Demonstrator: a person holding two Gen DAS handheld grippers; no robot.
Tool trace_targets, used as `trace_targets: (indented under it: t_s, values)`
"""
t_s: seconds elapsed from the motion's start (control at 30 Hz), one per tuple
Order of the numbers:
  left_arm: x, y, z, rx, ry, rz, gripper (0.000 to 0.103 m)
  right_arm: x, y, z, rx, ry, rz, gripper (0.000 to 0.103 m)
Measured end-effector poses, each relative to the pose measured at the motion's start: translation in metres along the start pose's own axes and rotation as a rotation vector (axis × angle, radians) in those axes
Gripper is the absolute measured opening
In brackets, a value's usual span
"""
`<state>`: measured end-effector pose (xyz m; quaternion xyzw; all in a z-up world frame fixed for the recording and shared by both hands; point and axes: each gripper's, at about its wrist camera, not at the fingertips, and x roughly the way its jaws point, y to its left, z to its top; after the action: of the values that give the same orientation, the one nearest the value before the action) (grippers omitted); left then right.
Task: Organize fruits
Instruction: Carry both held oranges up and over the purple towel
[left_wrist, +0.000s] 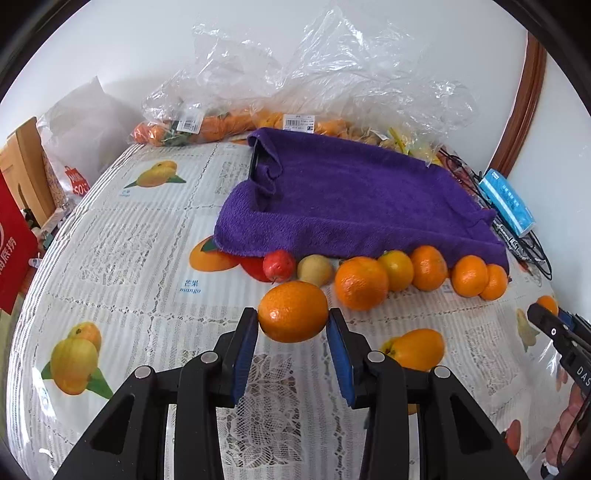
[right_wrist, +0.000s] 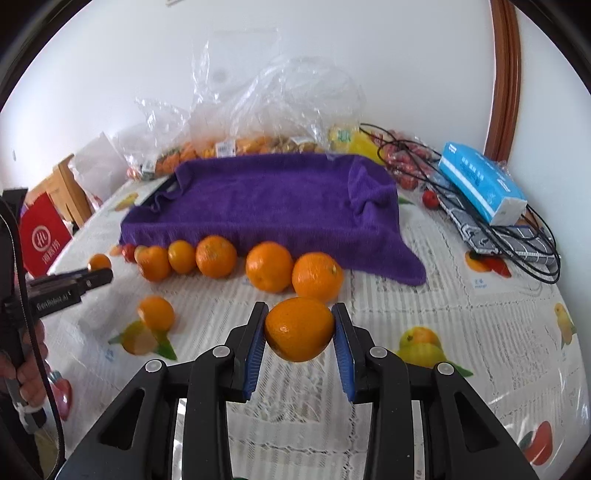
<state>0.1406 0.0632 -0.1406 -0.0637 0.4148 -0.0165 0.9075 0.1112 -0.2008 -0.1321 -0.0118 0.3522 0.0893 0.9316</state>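
Note:
My left gripper (left_wrist: 292, 315) is shut on an orange (left_wrist: 293, 306), held just above the fruit-print tablecloth (left_wrist: 129, 236). My right gripper (right_wrist: 300, 312) is shut on another orange (right_wrist: 299, 332), also off the table. Along the front edge of a purple towel (left_wrist: 362, 199) (right_wrist: 266, 206) runs a row of fruit: a red apple (left_wrist: 279, 265), a yellowish pear (left_wrist: 315, 269) and several oranges (left_wrist: 361, 282) (right_wrist: 269, 266). One loose orange (left_wrist: 417, 349) (right_wrist: 157, 313) lies on the cloth between the two grippers.
Clear plastic bags (left_wrist: 314, 74) with more fruit lie against the wall behind the towel. A blue tissue box (right_wrist: 480, 182) and black cables (right_wrist: 517, 236) sit at the right. A red bag (left_wrist: 14, 236) and a wooden chair (left_wrist: 22, 162) stand past the left table edge.

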Motion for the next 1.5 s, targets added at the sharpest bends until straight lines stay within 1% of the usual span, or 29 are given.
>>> trace_targets:
  t_s: [0.1,0.33,0.63,0.83,0.97,1.07,1.17,1.23,1.33,1.4,1.5]
  values:
    - [-0.006,-0.004,0.008,0.008,-0.015,-0.001,0.036,-0.002,0.005,0.015,-0.002,-0.034,-0.006,0.035]
    - [-0.01,-0.013,0.039,0.003,-0.057,0.002,0.036,0.003,0.01,0.056,0.012,-0.111,-0.026,0.035]
    - [0.014,-0.019,0.079,-0.024,-0.077,-0.012,0.036,0.03,0.003,0.099,0.05,-0.127,-0.03,0.035]
    - [0.032,-0.022,0.102,-0.016,-0.088,-0.006,0.036,0.053,-0.005,0.121,0.069,-0.131,-0.027,0.035]
    - [0.044,-0.022,0.111,-0.017,-0.099,-0.008,0.036,0.066,-0.009,0.124,0.079,-0.137,-0.009,0.035]
    - [0.057,-0.023,0.114,-0.005,-0.089,-0.008,0.036,0.082,-0.011,0.119,0.083,-0.104,-0.005,0.035]
    - [0.065,-0.019,0.11,-0.008,-0.089,0.005,0.036,0.093,-0.012,0.113,0.075,-0.077,-0.008,0.035]
    - [0.072,-0.017,0.108,-0.017,-0.075,0.009,0.036,0.097,-0.012,0.111,0.066,-0.076,-0.018,0.035]
    - [0.082,-0.015,0.102,-0.041,-0.038,-0.019,0.036,0.102,-0.013,0.107,0.068,-0.07,-0.018,0.035]
    - [0.086,-0.016,0.099,-0.038,-0.029,-0.015,0.036,0.107,-0.015,0.106,0.081,-0.063,-0.002,0.035]
    - [0.089,-0.02,0.096,-0.019,-0.024,-0.008,0.036,0.117,-0.017,0.104,0.093,-0.024,0.005,0.035]
